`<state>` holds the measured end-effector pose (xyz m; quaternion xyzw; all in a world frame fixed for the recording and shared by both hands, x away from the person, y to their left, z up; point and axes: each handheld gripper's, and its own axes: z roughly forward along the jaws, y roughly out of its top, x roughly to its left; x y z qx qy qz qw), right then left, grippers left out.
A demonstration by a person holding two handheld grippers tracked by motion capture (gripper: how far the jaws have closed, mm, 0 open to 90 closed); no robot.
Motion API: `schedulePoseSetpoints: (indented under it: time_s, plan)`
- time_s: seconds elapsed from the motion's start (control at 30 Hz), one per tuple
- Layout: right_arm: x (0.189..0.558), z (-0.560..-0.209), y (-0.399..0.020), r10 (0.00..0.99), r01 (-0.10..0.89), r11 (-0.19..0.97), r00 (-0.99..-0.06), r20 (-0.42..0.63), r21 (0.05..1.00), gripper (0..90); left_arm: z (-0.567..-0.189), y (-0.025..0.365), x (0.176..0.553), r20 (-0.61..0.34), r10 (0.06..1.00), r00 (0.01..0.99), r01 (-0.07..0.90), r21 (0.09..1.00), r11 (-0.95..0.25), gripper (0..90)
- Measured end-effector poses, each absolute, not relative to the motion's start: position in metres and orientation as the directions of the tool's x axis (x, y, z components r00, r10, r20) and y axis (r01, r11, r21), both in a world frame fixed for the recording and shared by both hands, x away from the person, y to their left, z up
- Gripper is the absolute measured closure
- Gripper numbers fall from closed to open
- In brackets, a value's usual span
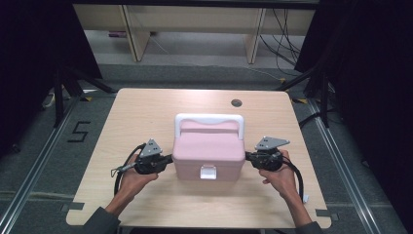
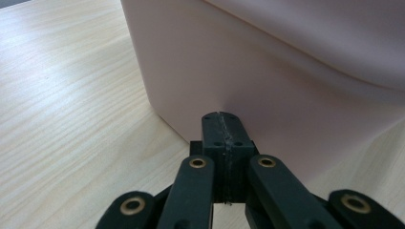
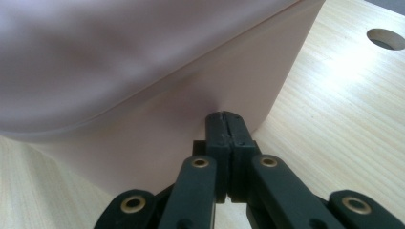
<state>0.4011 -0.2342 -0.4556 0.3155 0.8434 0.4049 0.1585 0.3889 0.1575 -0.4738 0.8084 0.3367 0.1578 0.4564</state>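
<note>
A pink lidded box [image 1: 208, 151] with a white handle [image 1: 209, 119] and a white front latch [image 1: 208, 172] stands in the middle of the wooden table [image 1: 141, 117]. My left gripper [image 1: 170, 158] is shut, its tips against the box's left wall. My right gripper [image 1: 247, 156] is shut too, its tips against the right wall. In the left gripper view the closed jaws [image 2: 223, 131] touch the pink wall [image 2: 200, 62] low down. The right gripper view has the closed jaws [image 3: 227, 129] meeting the pink wall [image 3: 191, 100] under the lid's overhang. Nothing is between either pair of jaws.
A round cable hole [image 1: 236, 103] lies in the table behind the box, also seen as a cable hole [image 3: 386, 38] at the upper right. Wooden shelving legs [image 1: 139, 34] and cables stand on the floor beyond the table. A "5" mark [image 1: 78, 131] is on the floor at left.
</note>
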Motion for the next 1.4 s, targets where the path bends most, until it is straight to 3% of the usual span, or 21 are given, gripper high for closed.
schedulePoseSetpoints:
  time_s: [0.2,0.3,0.4,0.53,1.0,1.07,1.4]
  plan:
    - [0.402,-0.456,-0.235,0.671,0.404,0.461,-0.742,-0.013,0.79,88.9,-0.474,0.157,0.389,-0.013,0.688,0.726,0.393,0.828,-0.4,89.7]
    - [0.4,-0.459,-0.236,0.693,0.455,0.424,-0.72,0.044,0.783,85.0,-0.475,0.156,0.39,-0.02,0.695,0.719,0.399,0.83,-0.389,89.0]
    - [0.402,-0.46,-0.237,0.689,0.438,0.435,-0.724,0.022,0.786,80.7,-0.474,0.159,0.392,-0.02,0.698,0.716,0.408,0.823,-0.396,85.5]
    - [0.402,-0.461,-0.239,0.716,0.459,0.416,-0.697,0.029,0.785,72.8,-0.47,0.165,0.395,0.002,0.726,0.688,0.425,0.81,-0.405,78.5]
    - [0.385,-0.464,-0.258,0.794,0.561,0.34,-0.601,0.089,0.755,46.3,-0.443,0.185,0.41,-0.064,0.726,0.685,0.476,0.794,-0.379,55.2]
    - [0.384,-0.465,-0.262,0.796,0.55,0.345,-0.6,0.073,0.761,41.9,-0.433,0.187,0.412,-0.071,0.728,0.682,0.483,0.791,-0.375,47.8]
    - [0.373,-0.468,-0.261,0.813,0.556,0.344,-0.58,0.056,0.757,37.7,-0.411,0.19,0.417,-0.097,0.691,0.716,0.484,0.782,-0.391,35.3]
